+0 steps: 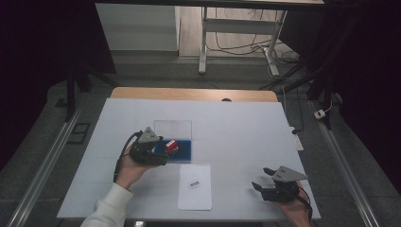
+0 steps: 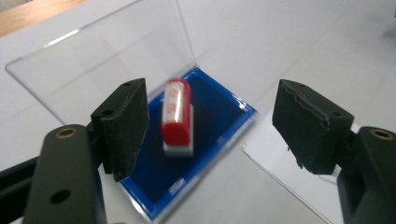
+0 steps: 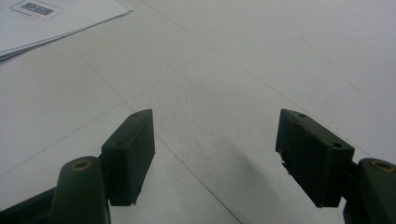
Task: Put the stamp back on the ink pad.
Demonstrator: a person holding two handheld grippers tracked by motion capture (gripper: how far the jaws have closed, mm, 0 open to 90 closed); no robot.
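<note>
Nearest the person, R gripper (image 1: 263, 178) sits low over the white table (image 1: 246, 127), well right of the ink pad, jaws spread wide w/ nothing between them. Paper sheet (image 1: 195, 187) w/ a barcode label lies just in front of the ink pad. L gripper (image 2: 210, 121) hovers at the ink pad's (image 2: 205, 140) left edge, jaws wide apart, gripping nothing; red stamp (image 2: 178, 115) stands free on the pad's blue surface. Pad's clear lid (image 2: 107, 65) stands open at its far side.

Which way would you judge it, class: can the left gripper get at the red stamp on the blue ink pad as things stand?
Probably yes: the left gripper is open, the red stamp stands between its jaws, and the clear lid is tipped back behind.
</note>
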